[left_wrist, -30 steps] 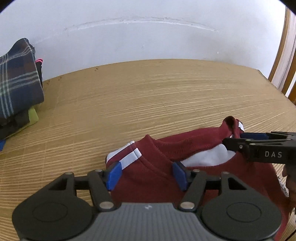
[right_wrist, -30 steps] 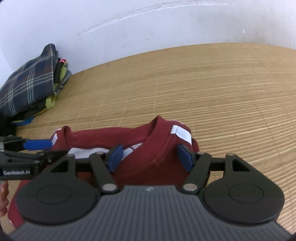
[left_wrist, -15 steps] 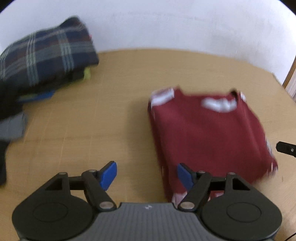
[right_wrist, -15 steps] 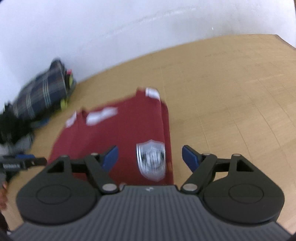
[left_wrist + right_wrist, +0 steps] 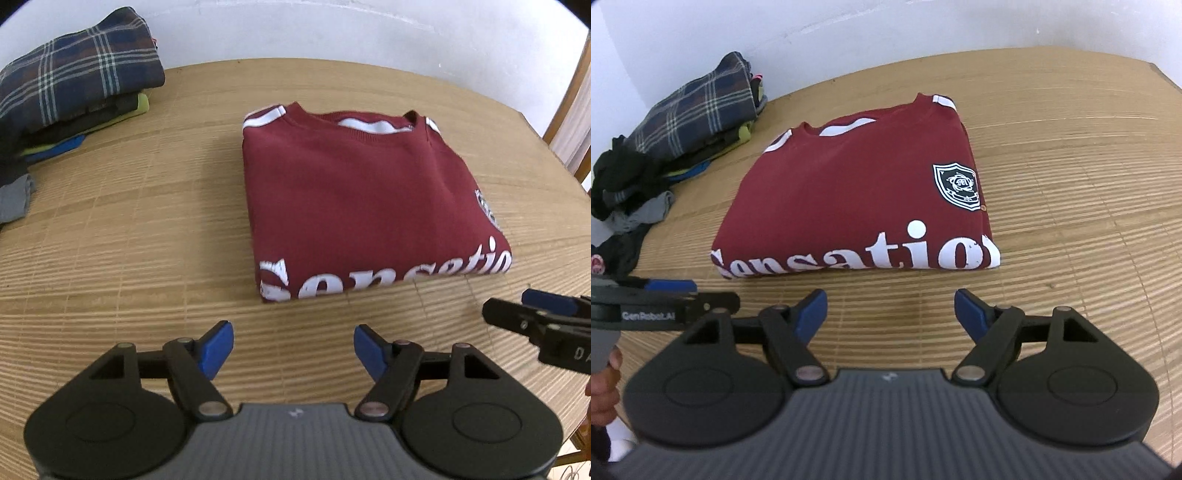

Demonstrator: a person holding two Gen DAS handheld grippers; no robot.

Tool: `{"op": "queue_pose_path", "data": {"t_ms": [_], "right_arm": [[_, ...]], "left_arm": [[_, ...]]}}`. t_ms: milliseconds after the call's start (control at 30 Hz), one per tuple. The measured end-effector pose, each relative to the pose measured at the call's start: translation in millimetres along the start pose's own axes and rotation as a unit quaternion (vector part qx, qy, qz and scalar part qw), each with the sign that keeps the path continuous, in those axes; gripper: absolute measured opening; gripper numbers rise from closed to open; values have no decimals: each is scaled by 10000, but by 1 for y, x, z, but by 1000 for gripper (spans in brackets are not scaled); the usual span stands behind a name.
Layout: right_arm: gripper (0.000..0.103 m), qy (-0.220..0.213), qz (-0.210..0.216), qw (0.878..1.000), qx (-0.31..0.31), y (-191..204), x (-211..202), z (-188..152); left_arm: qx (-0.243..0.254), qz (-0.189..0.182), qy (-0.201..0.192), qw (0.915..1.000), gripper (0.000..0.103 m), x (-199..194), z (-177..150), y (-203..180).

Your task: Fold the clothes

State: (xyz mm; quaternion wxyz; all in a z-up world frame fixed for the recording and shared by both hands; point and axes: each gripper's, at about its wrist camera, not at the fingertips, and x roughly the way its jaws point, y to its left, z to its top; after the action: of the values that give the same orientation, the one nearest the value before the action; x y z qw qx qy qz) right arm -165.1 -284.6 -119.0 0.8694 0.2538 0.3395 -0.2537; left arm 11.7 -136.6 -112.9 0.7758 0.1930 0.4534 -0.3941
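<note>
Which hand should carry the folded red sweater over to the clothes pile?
Probably the left tool: it sits on the side of the dark red folded sweater nearest the plaid-topped clothes pile. Both tools are open and empty.

A: Can you read the white lettering (image 5: 857, 254) on the maroon sweatshirt (image 5: 857, 184)?

B: Only partly; it wraps under the front fold. The crest (image 5: 956, 186) is too small to read.

A: And the clothes pile (image 5: 70, 92)?

B: The left edge cuts it off; the plaid shirt (image 5: 698, 110) hides what lies beneath.
</note>
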Motion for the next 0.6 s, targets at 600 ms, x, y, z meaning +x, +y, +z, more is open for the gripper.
{"op": "queue_pose_path", "data": {"t_ms": [600], "right_arm": [[77, 565, -356, 9961, -577, -18, 13, 15]], "left_arm": [[-222, 397, 209, 9987, 74, 16, 3, -36]]}}
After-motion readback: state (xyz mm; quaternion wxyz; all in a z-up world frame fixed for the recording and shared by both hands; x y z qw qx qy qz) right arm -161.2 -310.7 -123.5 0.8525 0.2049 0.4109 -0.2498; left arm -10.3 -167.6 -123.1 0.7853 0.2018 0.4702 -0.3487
